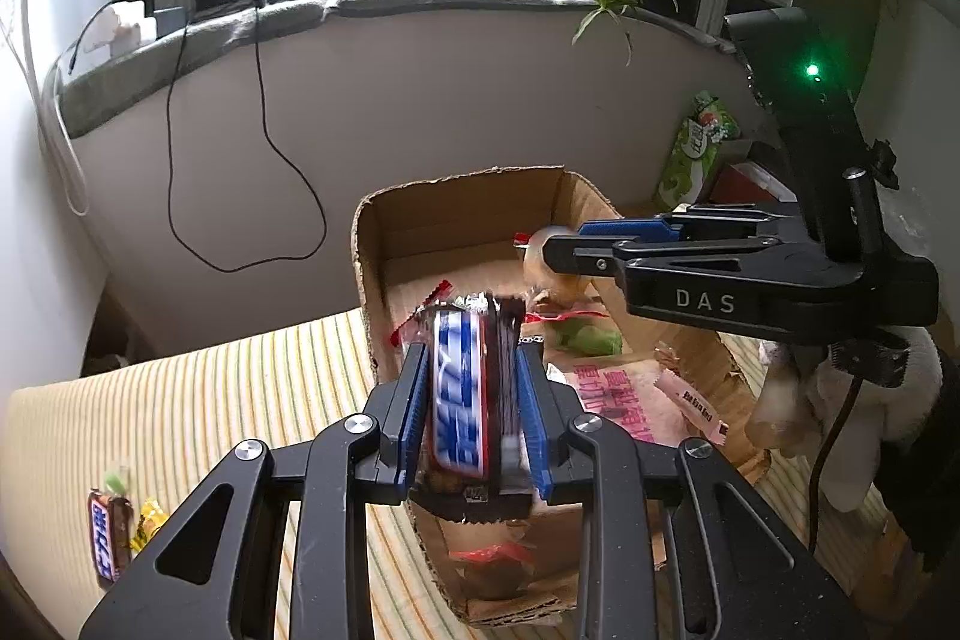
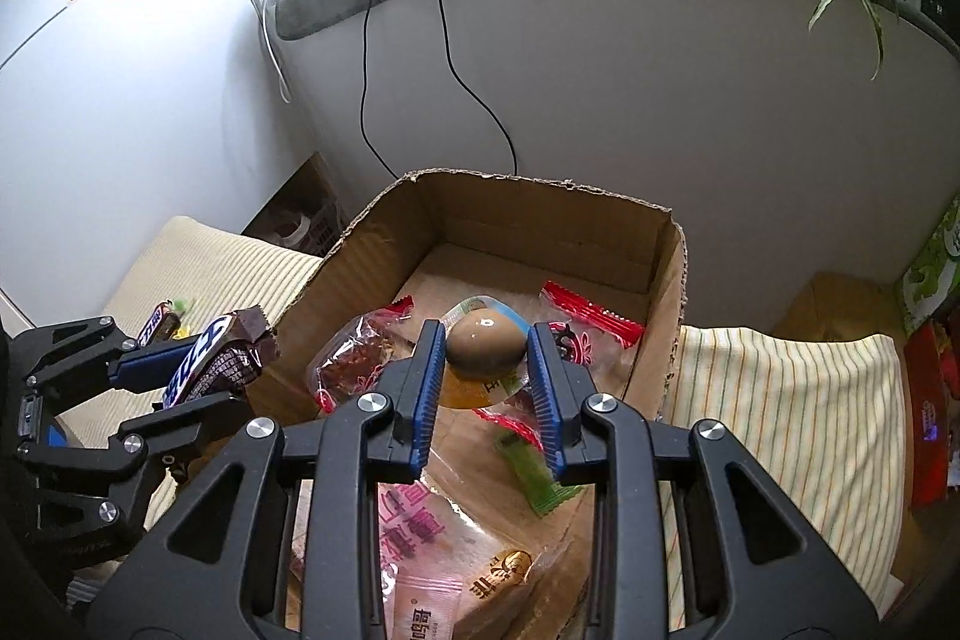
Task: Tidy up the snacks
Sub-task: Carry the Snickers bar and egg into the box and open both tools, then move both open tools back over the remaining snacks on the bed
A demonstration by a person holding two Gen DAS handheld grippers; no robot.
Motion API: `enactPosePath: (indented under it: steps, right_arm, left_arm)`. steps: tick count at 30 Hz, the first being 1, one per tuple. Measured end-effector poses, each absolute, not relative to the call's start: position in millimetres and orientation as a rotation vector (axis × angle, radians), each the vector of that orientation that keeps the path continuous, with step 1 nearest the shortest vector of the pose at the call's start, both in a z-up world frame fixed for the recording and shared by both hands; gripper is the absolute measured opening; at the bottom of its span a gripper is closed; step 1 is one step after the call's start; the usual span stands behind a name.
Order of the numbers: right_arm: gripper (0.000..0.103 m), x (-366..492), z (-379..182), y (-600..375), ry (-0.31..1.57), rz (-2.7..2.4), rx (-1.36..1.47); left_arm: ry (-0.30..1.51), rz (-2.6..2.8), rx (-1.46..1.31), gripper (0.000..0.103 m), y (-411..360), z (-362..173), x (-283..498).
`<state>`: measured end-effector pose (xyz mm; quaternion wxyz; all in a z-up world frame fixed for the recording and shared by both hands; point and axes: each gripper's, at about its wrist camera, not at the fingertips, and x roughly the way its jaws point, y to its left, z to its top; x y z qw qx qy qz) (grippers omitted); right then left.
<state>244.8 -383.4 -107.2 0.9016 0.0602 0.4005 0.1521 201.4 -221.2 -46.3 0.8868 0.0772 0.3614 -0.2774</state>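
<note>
**Both grippers loaded over the snack box**

Your left gripper (image 1: 474, 400) pinches a chocolate bar (image 1: 459, 394) in a brown-and-blue wrapper, held on edge just above the near left wall of the cardboard box (image 1: 372, 244). The bar's print is blurred and unreadable. Your right gripper (image 2: 487, 370) is clamped on a packaged brown egg (image 2: 485, 343), over the middle of the box; its clear wrapper hangs below the fingers.

Inside the box lie red-wrapped snacks (image 2: 591, 316), a green stick pack (image 2: 534, 472) and a pink bread bag (image 2: 420, 532), the bag partly hidden behind your gripper. The box sits on a striped cloth surface (image 1: 240, 388). A second chocolate bar (image 1: 108, 535) and a yellow candy (image 1: 147, 523) lie there at the left, cut by the frame edge.
</note>
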Motion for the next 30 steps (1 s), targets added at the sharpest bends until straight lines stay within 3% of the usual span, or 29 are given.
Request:
enactPosePath:
  steps: [2,5,11,13,19,30]
  right_arm:
    - [0.036,244.7,-106.9,-383.5,0.828,0.310,0.126]
    - [0.056,243.0,-104.7,-384.3,0.817,0.297,0.129]
    - [0.075,240.0,-100.0,-383.9,0.804,0.277,0.131]
    - [0.076,240.3,-98.7,-383.4,0.805,0.277,0.132]
    - [0.084,235.0,-92.7,-378.6,0.800,0.269,0.118]
    - [0.087,221.4,-74.1,-361.8,0.787,0.265,0.098]
  left_arm:
    - [0.747,-0.577,0.159,0.035,-221.0,-45.3,200.7]
    - [0.739,-0.573,0.158,0.036,-220.0,-43.5,199.1]
    - [0.733,-0.569,0.151,0.045,-215.2,-40.8,196.5]
    - [0.730,-0.568,0.150,0.047,-214.1,-40.1,194.5]
    - [0.711,-0.557,0.148,0.070,-209.3,-34.4,186.2]
    - [0.679,-0.537,0.120,0.070,-184.6,-22.2,172.3]
